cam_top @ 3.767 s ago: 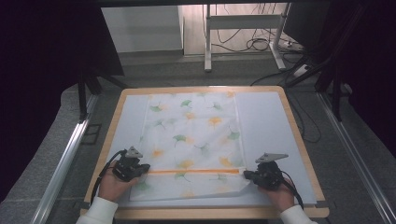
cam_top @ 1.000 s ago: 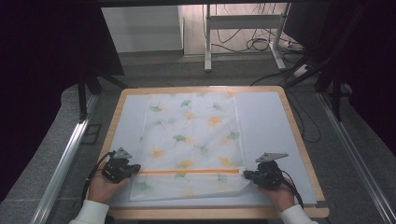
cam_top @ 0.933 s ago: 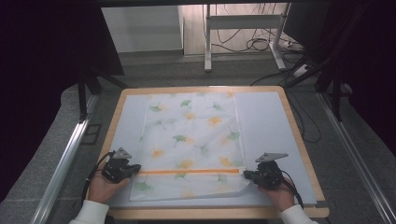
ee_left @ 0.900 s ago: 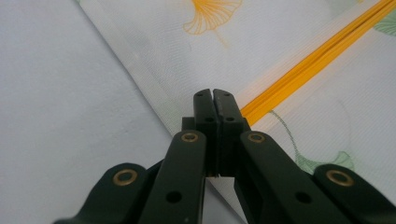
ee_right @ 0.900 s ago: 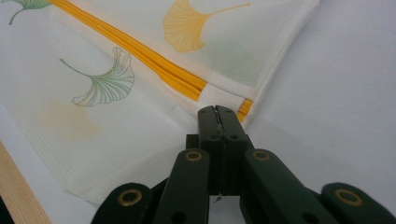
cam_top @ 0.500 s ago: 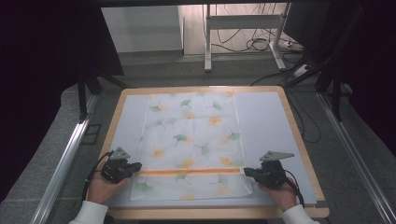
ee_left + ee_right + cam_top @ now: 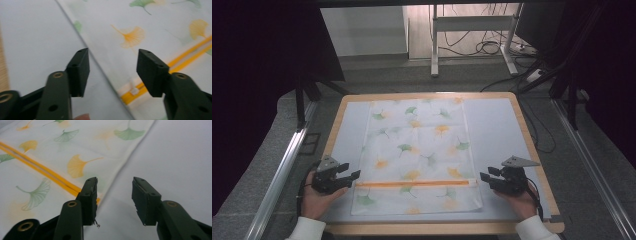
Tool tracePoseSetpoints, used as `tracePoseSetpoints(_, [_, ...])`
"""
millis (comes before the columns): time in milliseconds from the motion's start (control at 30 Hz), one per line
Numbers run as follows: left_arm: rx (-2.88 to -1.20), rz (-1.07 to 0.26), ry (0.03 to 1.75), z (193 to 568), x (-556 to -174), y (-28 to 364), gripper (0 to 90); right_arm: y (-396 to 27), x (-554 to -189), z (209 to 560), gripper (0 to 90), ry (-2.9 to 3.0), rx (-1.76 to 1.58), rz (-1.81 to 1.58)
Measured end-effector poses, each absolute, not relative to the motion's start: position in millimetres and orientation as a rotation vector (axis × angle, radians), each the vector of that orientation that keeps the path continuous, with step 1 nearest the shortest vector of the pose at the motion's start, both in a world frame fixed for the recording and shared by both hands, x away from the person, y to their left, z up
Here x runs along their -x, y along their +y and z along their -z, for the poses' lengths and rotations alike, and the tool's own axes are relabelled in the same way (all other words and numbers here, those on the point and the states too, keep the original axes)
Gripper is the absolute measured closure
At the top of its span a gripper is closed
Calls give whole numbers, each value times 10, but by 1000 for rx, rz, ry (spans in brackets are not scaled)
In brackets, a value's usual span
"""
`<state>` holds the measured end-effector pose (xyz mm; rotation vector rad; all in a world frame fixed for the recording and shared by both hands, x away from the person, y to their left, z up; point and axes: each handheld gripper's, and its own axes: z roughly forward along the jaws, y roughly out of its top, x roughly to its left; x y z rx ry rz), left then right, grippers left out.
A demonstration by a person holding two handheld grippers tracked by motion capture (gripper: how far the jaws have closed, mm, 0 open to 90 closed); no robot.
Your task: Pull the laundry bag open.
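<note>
On the pale blue counter [image 7: 497, 125] with its light wooden rim, a white cloth bag printed with green and orange ginkgo leaves [image 7: 417, 150] lies flat and smoothed out, its orange zipper strip [image 7: 414, 183] running across near the person's edge. The left tool [image 7: 349, 172] sits just off the bag's left edge and the right tool [image 7: 484, 176] just off its right edge, each level with one end of the zipper; that placement suits a pair of hands that had the two ends pinched to pull the fabric taut and lay it square.

Both tools have just been opening. The left tool's [image 7: 112, 67] jaws stand spread with the bag's side edge passing beneath the gap, nothing gripped. The right tool's [image 7: 113, 195] jaws are likewise spread over bare counter beside the bag's edge, holding nothing.

From the high view the whole layout reads: the bag centred, both hands near the front rim. The left gripper view adds the small white zipper stop [image 7: 134, 91] at the strip's end. The right gripper view adds the frayed thread hanging from one jaw pad.
</note>
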<state>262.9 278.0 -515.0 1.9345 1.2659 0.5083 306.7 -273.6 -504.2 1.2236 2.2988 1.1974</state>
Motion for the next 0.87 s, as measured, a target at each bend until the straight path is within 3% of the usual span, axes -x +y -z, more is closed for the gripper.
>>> tracePoseSetpoints(300, [-1928,-576,1308,5261,-2654,2911,320,-3031,-3184,5084,461,2220,-1300,-1192])
tracePoseSetpoints(867, [-1926,-558,1319,5276,-2658,2937,296,-2967,-3174,5067,411,2236,-1249,-1209])
